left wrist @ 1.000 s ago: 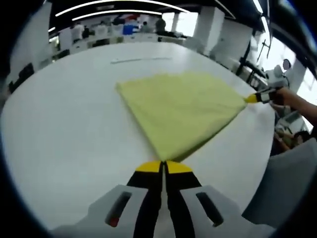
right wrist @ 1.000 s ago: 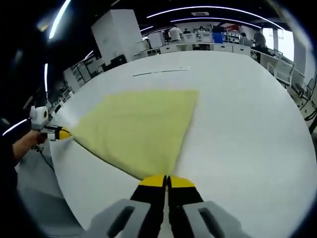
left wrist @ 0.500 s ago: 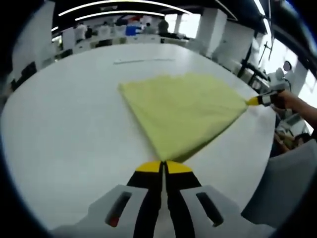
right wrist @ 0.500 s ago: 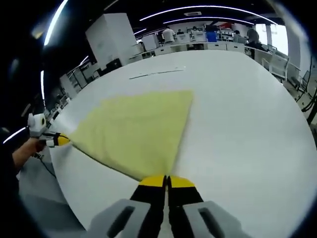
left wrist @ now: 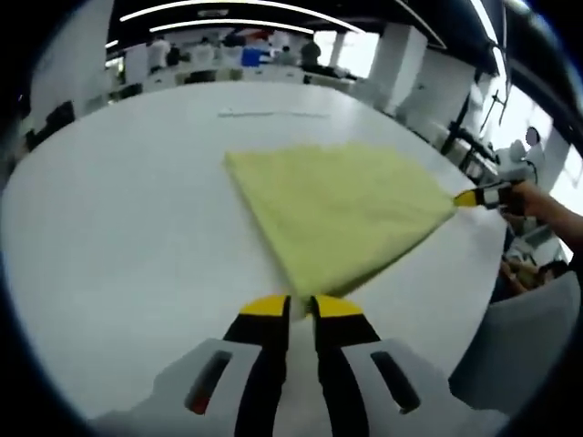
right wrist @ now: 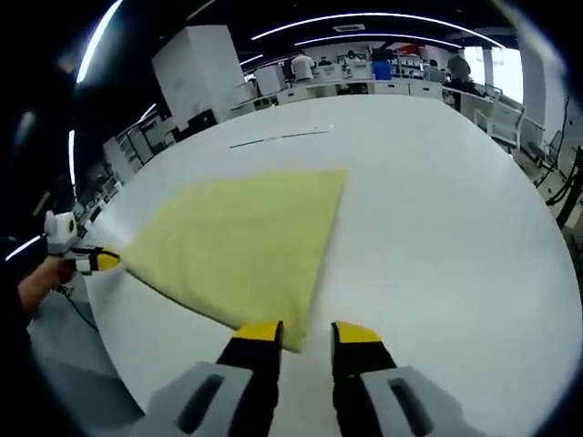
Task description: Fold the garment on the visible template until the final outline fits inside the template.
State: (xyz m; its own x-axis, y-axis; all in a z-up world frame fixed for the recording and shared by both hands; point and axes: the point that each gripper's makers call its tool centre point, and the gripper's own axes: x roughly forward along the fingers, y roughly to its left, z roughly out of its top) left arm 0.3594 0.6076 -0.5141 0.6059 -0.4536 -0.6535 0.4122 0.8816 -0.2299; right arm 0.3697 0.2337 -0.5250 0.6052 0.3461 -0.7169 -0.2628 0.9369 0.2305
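A folded yellow garment (left wrist: 342,205) lies flat on the white table (left wrist: 118,237). In the left gripper view my left gripper (left wrist: 301,307) is open by a narrow gap, its yellow tips just short of the garment's near corner. My right gripper (left wrist: 472,196) shows at the garment's right corner, held by a hand. In the right gripper view the garment (right wrist: 237,241) spreads ahead, and my right gripper (right wrist: 308,333) stands wide open with the near corner lying loose between its tips. My left gripper (right wrist: 98,262) shows at the garment's left corner.
A thin pale line (left wrist: 269,114) is marked on the table beyond the garment, also seen as the line (right wrist: 278,137). The table edge (left wrist: 483,300) runs close on the near side. Desks and people (right wrist: 364,66) stand far behind.
Both grippers were shut on the garment's near corners; both have opened, the right one wide, the left one slightly. The garment lies released on the table.
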